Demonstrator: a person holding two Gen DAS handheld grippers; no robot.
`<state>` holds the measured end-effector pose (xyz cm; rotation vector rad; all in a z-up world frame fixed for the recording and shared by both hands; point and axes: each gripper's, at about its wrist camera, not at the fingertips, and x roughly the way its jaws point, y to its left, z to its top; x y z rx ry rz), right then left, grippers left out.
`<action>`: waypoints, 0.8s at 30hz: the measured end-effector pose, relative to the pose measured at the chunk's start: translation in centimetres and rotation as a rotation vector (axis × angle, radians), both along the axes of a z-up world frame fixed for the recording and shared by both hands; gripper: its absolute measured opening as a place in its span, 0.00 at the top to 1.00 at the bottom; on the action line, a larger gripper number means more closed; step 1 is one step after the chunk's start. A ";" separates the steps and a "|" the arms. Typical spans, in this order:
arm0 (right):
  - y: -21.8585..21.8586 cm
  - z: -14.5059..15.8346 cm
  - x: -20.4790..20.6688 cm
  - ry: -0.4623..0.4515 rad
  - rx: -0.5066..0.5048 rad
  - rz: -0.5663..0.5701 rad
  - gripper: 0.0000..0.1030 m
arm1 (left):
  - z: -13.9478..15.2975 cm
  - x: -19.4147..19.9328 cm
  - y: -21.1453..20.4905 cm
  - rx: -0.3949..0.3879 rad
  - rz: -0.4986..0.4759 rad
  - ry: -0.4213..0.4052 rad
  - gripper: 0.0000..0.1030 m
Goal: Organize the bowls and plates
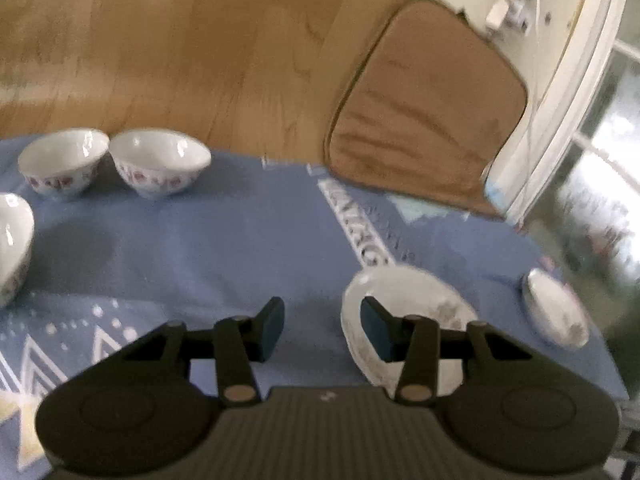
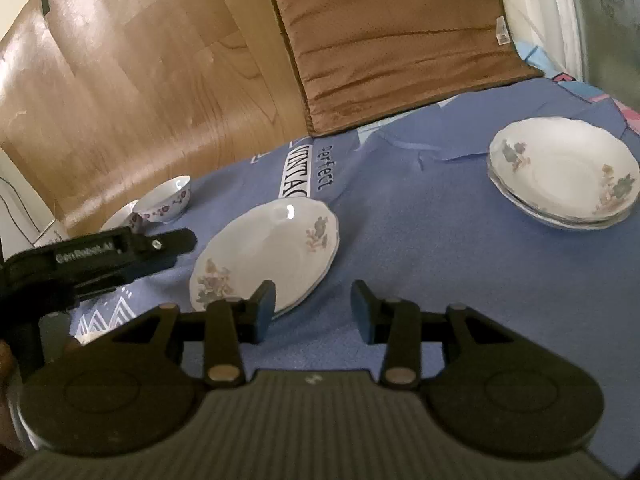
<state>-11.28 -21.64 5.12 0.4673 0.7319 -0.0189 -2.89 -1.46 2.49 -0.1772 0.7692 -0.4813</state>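
Crockery lies spread over a blue cloth point(image 2: 400, 240) on a wooden floor point(image 2: 140, 80), with a brown cushion point(image 2: 400, 32) at the cloth's far edge. Both tools are released, with nothing caught in either. The left gripper point(image 1: 322, 330) hangs with its jaws apart over bare cloth; its right finger point(image 1: 378, 334) stands in front of the near plate point(image 1: 416, 300), but whether it touches the rim I cannot tell, as that view is blurred. The right gripper point(image 2: 313, 308) is also parted over the cloth, its left finger point(image 2: 264, 306) in front of the edge of that same plate point(image 2: 272, 252), which sits a little tilted on the cloth, seemingly on top of another. Far to the right stands a stack of plates point(image 2: 564, 172), well apart from the near one. At the far left, two small flowered bowls point(image 1: 64, 168) point(image 1: 162, 168) stand side by side, almost touching, and a third bowl point(image 1: 14, 248) shows at the left edge, nearer. Seen from the right wrist, the left gripper's black body point(image 2: 100, 256) reaches in from the left, just beside the near plate.
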 end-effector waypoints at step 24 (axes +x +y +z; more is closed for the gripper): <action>-8.5 2.2 -7.4 -0.192 -0.144 -0.311 0.80 | 2.8 -3.5 -17.3 0.061 -0.284 -0.079 0.86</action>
